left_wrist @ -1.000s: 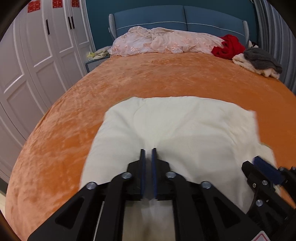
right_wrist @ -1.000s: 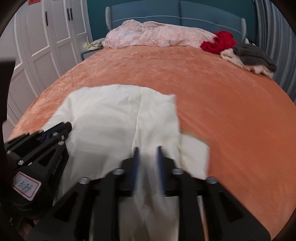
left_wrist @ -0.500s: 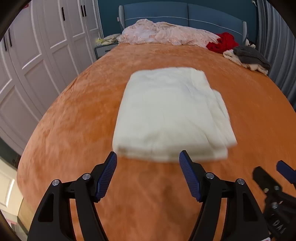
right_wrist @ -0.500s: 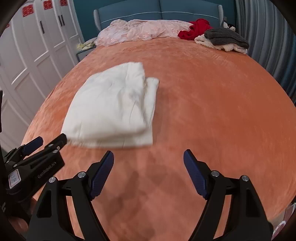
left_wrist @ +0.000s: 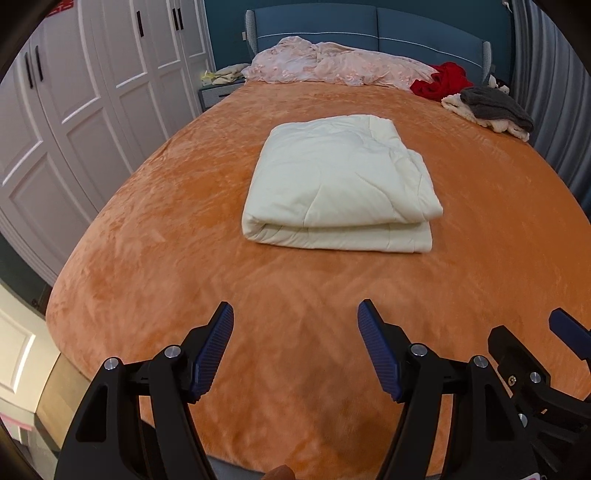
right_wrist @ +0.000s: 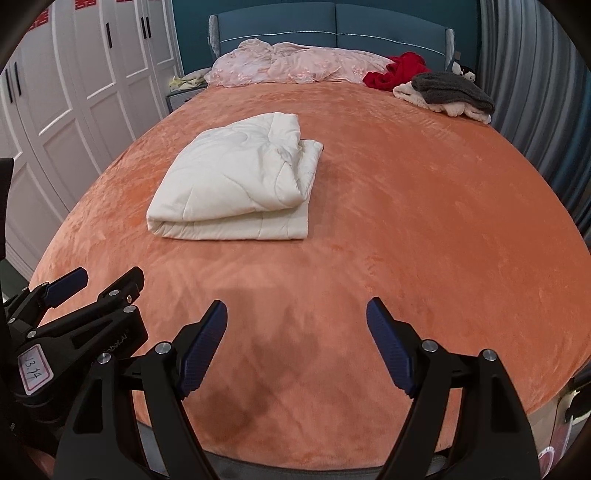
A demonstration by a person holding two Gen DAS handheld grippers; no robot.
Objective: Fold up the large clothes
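Left wrist view
- Surface: an orange plush bedspread (left_wrist: pixel 177 206) covers the whole bed, smooth apart from faint nap marks.
- Room: a white panelled wardrobe (left_wrist: pixel 74 96) stands on the left, a blue padded headboard (left_wrist: pixel 369 26) at the far end, a grey pleated curtain (left_wrist: pixel 546 92) on the right.
- Task's thing: one cream quilted garment (left_wrist: pixel 340 184), folded into a thick rectangle, lies near the middle of the bed with its fold edge toward the camera.
- Left gripper (left_wrist: pixel 295 347): jaws spread wide with nothing between the blue pads, hanging over bare bedspread well short of the bundle.
- Right gripper (left_wrist: pixel 546 354): only part of it shows at the lower right edge; its state is hard to read from here.

Right wrist view
- Right gripper (right_wrist: pixel 297 343): jaws spread wide and empty above the near end of the bed.
- Left gripper (right_wrist: pixel 92 288): seen from the side at lower left, fingers parted, carrying a white label (right_wrist: pixel 35 371).
- Task's thing: the folded bundle (right_wrist: pixel 240 181) sits left of centre, apart from both grippers.
- Count at the head of the bed: one pink rumpled cover (right_wrist: pixel 295 62), one red garment (right_wrist: pixel 399 70), one grey garment (right_wrist: pixel 450 88) on top of a cream fleecy one (right_wrist: pixel 454 107).
- Count of grippers: two.
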